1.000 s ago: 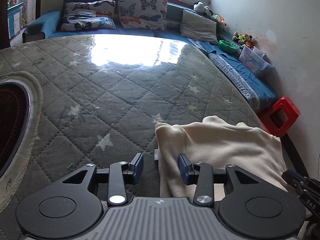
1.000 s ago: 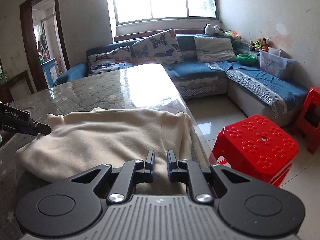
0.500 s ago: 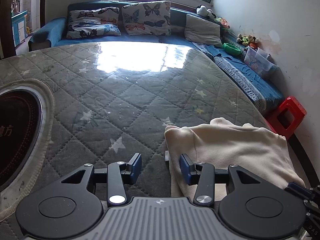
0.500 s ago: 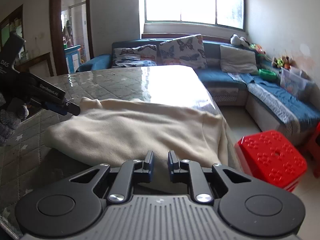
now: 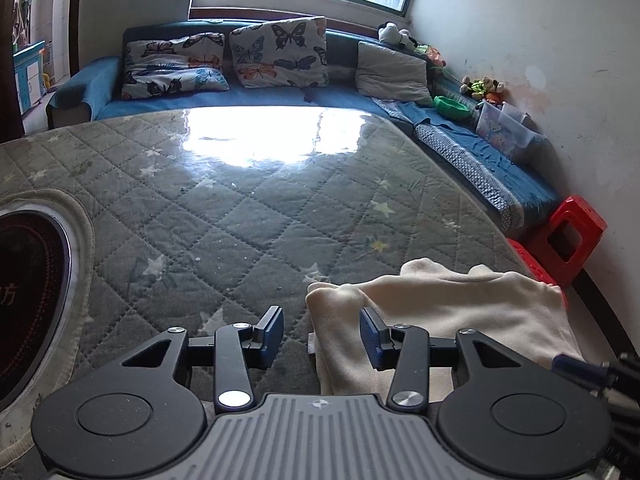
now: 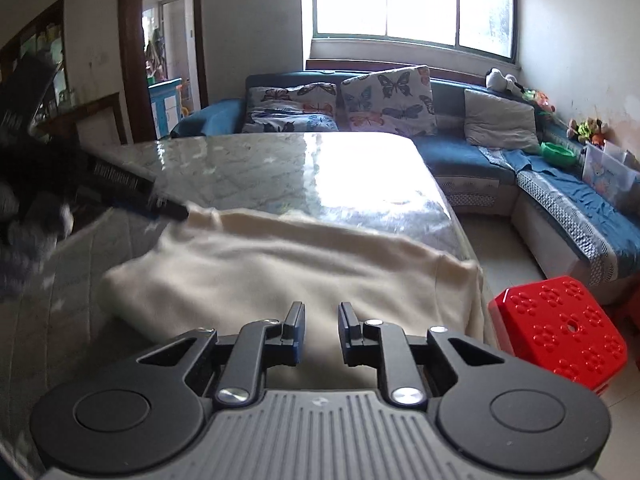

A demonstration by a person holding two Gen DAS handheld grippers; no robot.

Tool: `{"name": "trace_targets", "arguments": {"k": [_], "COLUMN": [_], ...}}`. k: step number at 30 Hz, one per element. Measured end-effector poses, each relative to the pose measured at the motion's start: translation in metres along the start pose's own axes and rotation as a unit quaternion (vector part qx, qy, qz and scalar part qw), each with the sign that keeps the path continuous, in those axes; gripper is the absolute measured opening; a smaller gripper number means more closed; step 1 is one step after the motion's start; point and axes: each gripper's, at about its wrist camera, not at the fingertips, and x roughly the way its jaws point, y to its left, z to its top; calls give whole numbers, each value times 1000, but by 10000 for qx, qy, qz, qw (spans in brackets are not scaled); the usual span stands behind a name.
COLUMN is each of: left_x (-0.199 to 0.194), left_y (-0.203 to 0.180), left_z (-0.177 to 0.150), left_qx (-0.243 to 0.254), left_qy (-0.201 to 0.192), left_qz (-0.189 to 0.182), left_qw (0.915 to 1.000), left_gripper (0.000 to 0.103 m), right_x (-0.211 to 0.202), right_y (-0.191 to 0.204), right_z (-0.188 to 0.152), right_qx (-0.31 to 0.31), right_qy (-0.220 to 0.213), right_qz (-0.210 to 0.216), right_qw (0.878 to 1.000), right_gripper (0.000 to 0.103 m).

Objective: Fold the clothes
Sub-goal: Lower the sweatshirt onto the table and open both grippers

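Cream fleece garment (image 5: 460, 304) sits lower right of the left view, on the quilted table (image 5: 240, 208); soft, light, floppy; I'd pinch a corner; left gripper (image 5: 321, 330) open around its edge, right gripper (image 6: 321, 326) slightly parted, empty.

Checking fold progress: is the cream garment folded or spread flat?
Folded: the cream garment lies as a doubled bundle with a rounded fold edge, on the table.
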Motion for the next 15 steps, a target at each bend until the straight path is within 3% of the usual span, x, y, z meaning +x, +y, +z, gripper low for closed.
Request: {"name": "trace_targets", "arguments": {"k": [9,15], "left_x": [14,19], "left_y": [11,15], "left_z": [0,-1], "left_qx": [-80,-121], "left_qy": [151,204], "left_qz": [31,-6], "left_qw": [9999,9997], "left_gripper": [45,47], "right_x": [58,86], "right_y": [-29,-34], "right_z": [42,44], "right_qx": [336,338], "right_qy": [126,380], "right_qz": [-82,-205], "right_qw": [9993,9985], "right_gripper": [17,18]}}
